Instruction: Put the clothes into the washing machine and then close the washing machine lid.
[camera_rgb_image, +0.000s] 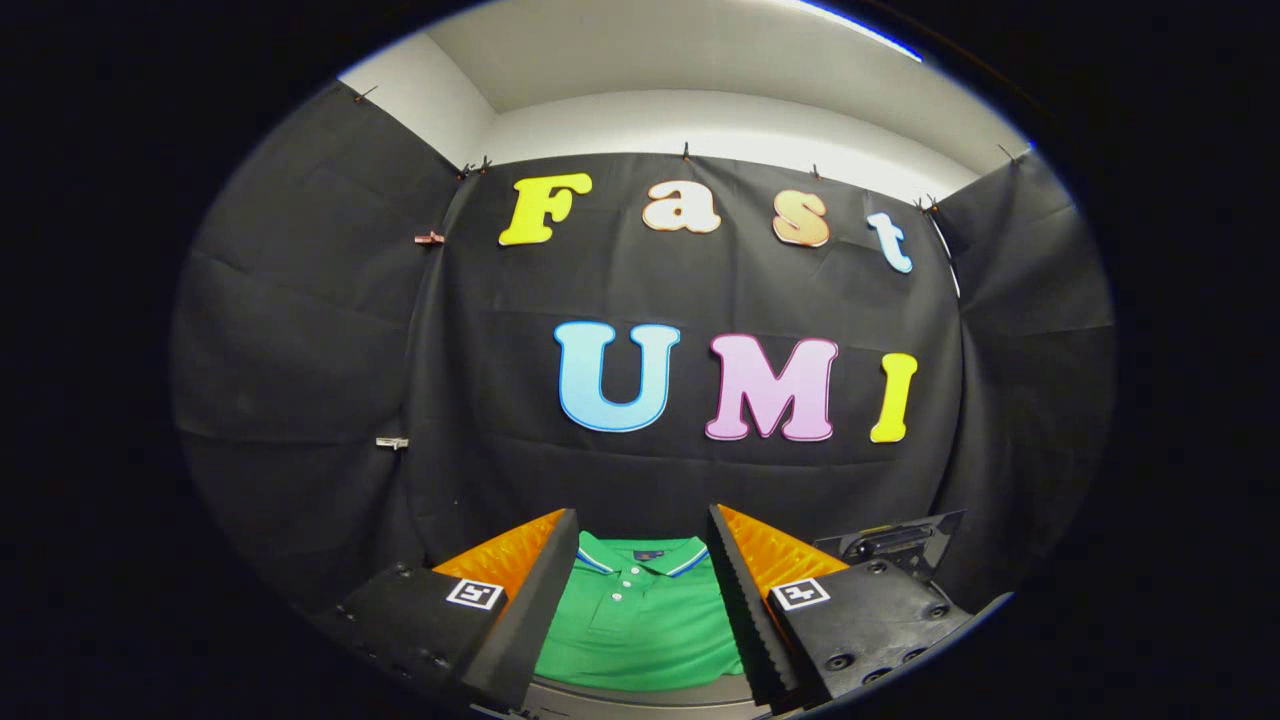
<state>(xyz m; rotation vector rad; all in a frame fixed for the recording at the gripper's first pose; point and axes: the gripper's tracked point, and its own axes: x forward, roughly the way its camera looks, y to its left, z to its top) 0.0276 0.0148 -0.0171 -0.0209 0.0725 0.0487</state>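
A green polo shirt (640, 620) with a striped collar and white buttons lies flat on a pale surface, seen between and just below my fingers. My gripper (643, 545) stands open, its two fingers apart on either side of the shirt's collar, touching nothing. Beyond the right finger a dark panel with a handle (890, 542) stands up, possibly the washing machine's lid; I cannot tell for sure.
Black cloth walls close the booth ahead and on both sides. A pale surface edge (640, 695) shows under the shirt, close to the fingers.
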